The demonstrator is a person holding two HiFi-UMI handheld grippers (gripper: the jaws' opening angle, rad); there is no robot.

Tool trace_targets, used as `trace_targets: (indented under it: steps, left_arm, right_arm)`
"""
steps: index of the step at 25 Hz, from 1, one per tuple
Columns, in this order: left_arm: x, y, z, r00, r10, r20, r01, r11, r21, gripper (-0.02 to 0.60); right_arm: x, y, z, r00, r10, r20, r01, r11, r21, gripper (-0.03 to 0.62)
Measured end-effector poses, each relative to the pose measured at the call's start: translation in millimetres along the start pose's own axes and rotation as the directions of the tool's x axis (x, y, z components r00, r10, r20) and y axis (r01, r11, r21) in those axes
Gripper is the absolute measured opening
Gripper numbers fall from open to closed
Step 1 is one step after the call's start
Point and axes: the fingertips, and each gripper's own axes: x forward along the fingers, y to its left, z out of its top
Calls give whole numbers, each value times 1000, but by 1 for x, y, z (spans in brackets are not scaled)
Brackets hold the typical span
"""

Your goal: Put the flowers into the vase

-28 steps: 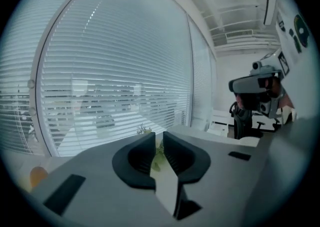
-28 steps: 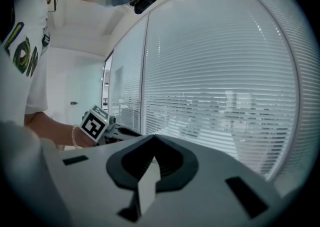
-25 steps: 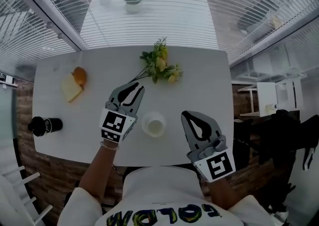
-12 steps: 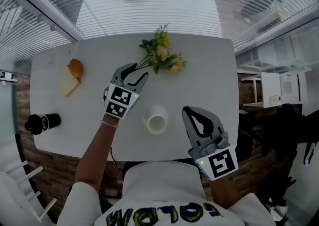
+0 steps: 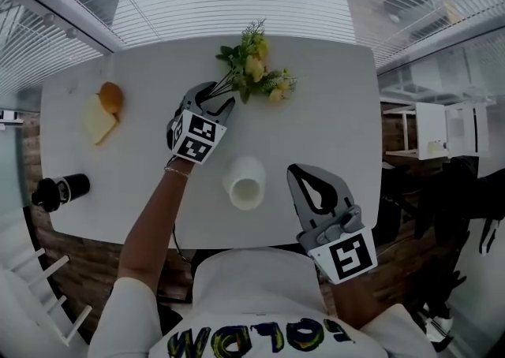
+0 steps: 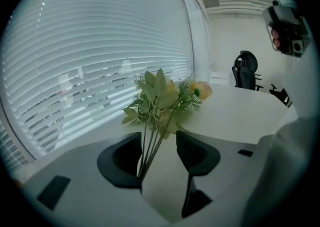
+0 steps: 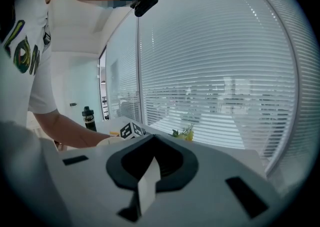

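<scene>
Step in hand: grasping. Left gripper (image 5: pixel 219 95), upper centre, has just been opening wide; stems of the flowers (image 5: pixel 254 72) stand between its jaws, ungripped. Right gripper (image 5: pixel 300 175) is closed, empty. Vase (image 5: pixel 245 183) is at centre. Next: close on the stems.

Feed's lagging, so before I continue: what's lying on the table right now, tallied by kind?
flower bunch: 1
white vase: 1
black bottle: 1
food pieces: 2, an orange round piece and a pale slice
Total: 5
</scene>
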Motion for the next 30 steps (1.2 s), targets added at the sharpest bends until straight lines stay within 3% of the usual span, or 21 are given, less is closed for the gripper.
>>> trace_targets:
  steps: [3, 6, 19, 30]
  left_arm:
    - [4, 4, 0, 1000, 21, -11, -21, 1000, 18, 219]
    - [4, 8, 2, 999, 36, -15, -36, 999, 20, 165]
    - [-5, -2, 10, 1000, 19, 0, -19, 998, 53, 35]
    - [-27, -7, 23, 998, 12, 63, -15, 999, 46, 20]
  right_arm:
    - [-2, -1, -3, 1000, -1, -7, 1, 1000, 9, 11]
    - [-4, -4, -6, 1000, -4, -11, 4, 1000, 17, 11]
    - [-10, -12, -1, 1000, -17, 0, 17, 1000, 7, 11]
    - [-14, -17, 7, 1000, -24, 14, 24, 999, -27, 11]
